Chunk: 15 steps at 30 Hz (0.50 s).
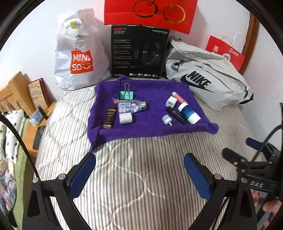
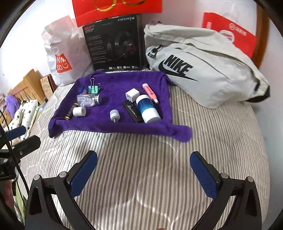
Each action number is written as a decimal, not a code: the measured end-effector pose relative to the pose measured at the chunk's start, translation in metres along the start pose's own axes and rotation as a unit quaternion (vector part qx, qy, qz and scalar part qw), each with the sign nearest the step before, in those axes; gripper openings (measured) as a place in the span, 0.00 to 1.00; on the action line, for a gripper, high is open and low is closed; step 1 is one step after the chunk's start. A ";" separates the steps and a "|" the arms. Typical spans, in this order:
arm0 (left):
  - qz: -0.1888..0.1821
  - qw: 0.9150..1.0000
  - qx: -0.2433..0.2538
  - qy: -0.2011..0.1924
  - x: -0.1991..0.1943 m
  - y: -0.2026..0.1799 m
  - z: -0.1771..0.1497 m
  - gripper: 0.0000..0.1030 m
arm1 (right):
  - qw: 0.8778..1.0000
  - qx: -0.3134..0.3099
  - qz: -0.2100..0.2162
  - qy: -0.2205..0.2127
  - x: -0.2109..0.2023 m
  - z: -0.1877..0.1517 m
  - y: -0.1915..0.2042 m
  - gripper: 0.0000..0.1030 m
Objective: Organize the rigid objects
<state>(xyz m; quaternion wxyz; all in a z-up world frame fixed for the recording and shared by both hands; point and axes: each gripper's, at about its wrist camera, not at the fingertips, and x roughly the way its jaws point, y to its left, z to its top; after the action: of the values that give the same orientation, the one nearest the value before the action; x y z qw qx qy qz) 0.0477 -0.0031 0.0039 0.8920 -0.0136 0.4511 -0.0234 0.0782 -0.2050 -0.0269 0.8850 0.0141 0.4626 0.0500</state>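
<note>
Two hand-held tongs hover low over a striped quilt point(image 2: 141, 177), both with their blue-padded jaws spread wide and gripping nothing: the left gripper point(image 1: 139, 166) and the right gripper point(image 2: 143, 164). Everything to be sorted lies straight ahead of both, beyond the tips, on a purple towel point(image 1: 152, 127) spread on the quilt. On the towel's right half, nearest its front edge, sits a small grey plug point(image 2: 115, 115) with its pin pointing toward the viewer. Just right of it lies a flat black case point(image 2: 133, 111) lettered "Horizon", its long axis running from the near right toward the far left, and touching that a white and blue bottle point(image 2: 148, 110) on its side, roughly parallel. Behind them rest a white charger cube point(image 2: 131, 95) and a pink highlighter point(image 2: 150, 92), whose writing is too small to read. This cluster looks nearer the right tongs, judging from both views. On the towel's left half, a dark gold-patterned tube point(image 1: 109, 116) lies lengthwise toward the far edge, with a white cylinder point(image 1: 125, 118) beside it, then a clear bottle of white pills point(image 1: 131, 106) lying crosswise, then a teal binder clip point(image 1: 126, 94) and a small blue and pink block point(image 1: 115, 96); these look closer to the left tongs. Past the towel's far edge stand a white shopping bag point(image 1: 79, 58) marked "MINISO", a black headset box point(image 1: 139, 51) marked "HECATE" and "G2", and a grey bag point(image 1: 208, 79) printed "NIKE". Red paper bags point(image 1: 150, 12) lean on the wall behind.
</note>
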 end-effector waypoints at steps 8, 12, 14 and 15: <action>-0.004 1.000 0.011 -0.008 -0.024 -0.006 -0.015 0.98 | 1.000 0.005 -0.026 -0.002 -0.033 -0.015 -0.003 1.00; -0.004 1.000 0.013 -0.016 -0.035 -0.006 -0.018 0.98 | 1.000 0.009 -0.024 -0.012 -0.048 -0.020 -0.005 1.00; 0.001 1.000 0.013 -0.018 -0.038 -0.006 -0.019 0.98 | 1.000 0.011 -0.022 -0.013 -0.054 -0.023 -0.005 1.00; 0.001 1.000 0.013 -0.017 -0.039 -0.006 -0.020 0.98 | 1.000 0.011 -0.020 -0.013 -0.056 -0.024 -0.005 1.00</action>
<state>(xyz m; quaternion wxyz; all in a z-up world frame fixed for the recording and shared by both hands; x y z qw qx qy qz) 0.0081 -0.0069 0.0236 0.8997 -0.0013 0.4356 -0.0279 0.0273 -0.2161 0.0046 0.8915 0.0149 0.4519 0.0274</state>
